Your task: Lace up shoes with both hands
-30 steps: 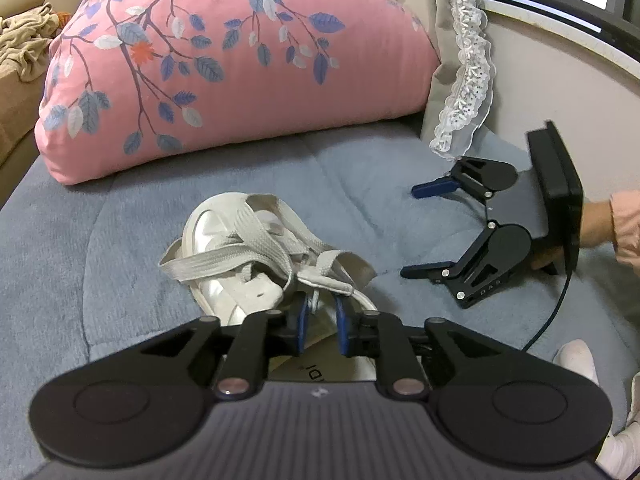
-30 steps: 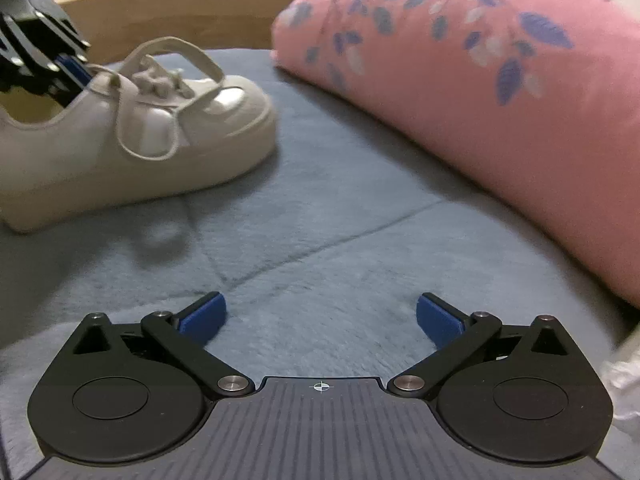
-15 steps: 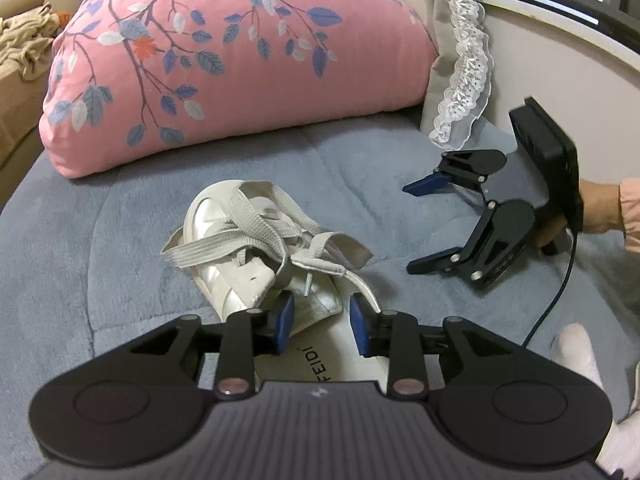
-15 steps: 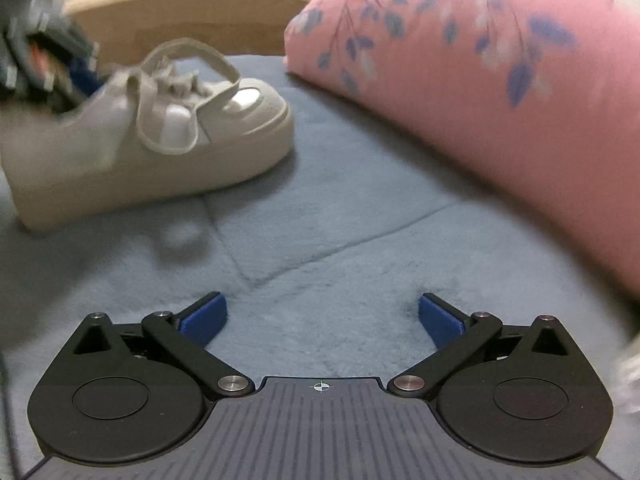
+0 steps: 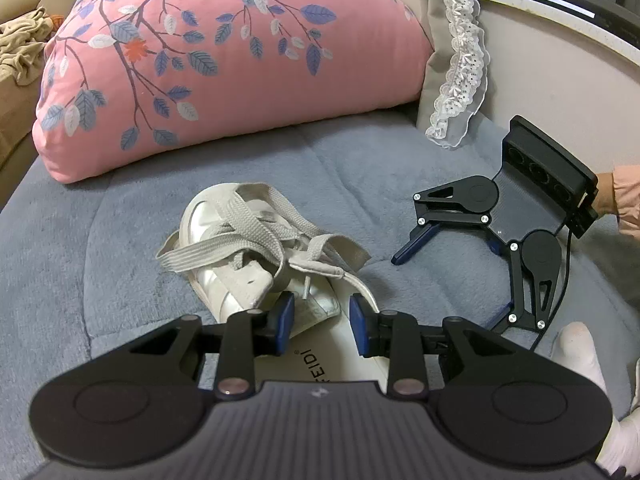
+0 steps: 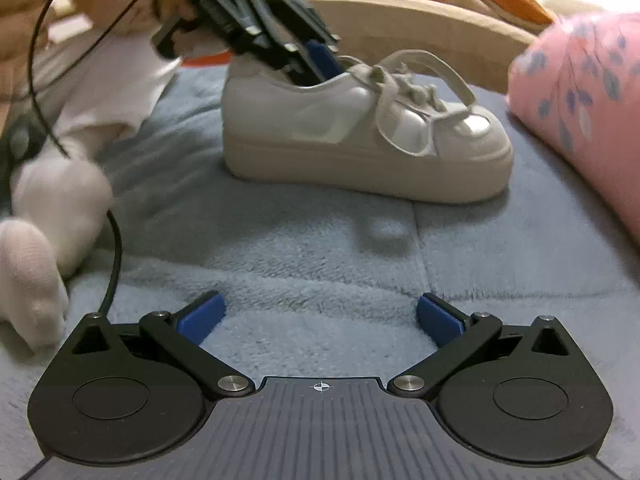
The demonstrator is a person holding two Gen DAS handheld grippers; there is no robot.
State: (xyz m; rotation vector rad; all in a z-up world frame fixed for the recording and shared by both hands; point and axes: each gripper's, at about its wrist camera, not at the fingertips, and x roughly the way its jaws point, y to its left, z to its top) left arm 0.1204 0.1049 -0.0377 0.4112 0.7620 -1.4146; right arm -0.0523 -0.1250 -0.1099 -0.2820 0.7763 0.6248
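A white platform sneaker (image 5: 224,292) (image 6: 360,148) stands on the blue-grey blanket, toe toward the pink pillow. Its flat grey-white laces (image 5: 240,240) lie in loose loops over the tongue and the toe. My left gripper (image 5: 320,322) (image 6: 316,66) hovers at the shoe's collar, blue pads parted on either side of the tongue, gripping nothing. To the shoe's right my right gripper (image 6: 320,316) (image 5: 450,290) is low over the blanket, wide open and empty, pointing at the shoe's side.
A pink leaf-print pillow (image 5: 224,56) lies behind the shoe, with a lace-trimmed cushion (image 5: 460,60) to its right. A person's white-socked feet (image 6: 44,240) (image 5: 580,356) and a black cable (image 6: 114,264) lie near the right gripper. Blue-grey blanket (image 6: 320,248) covers the surface.
My left gripper's pads have spread from nearly shut at the tongue to open. My right gripper has swung round toward the shoe, which now sits centred in its view.
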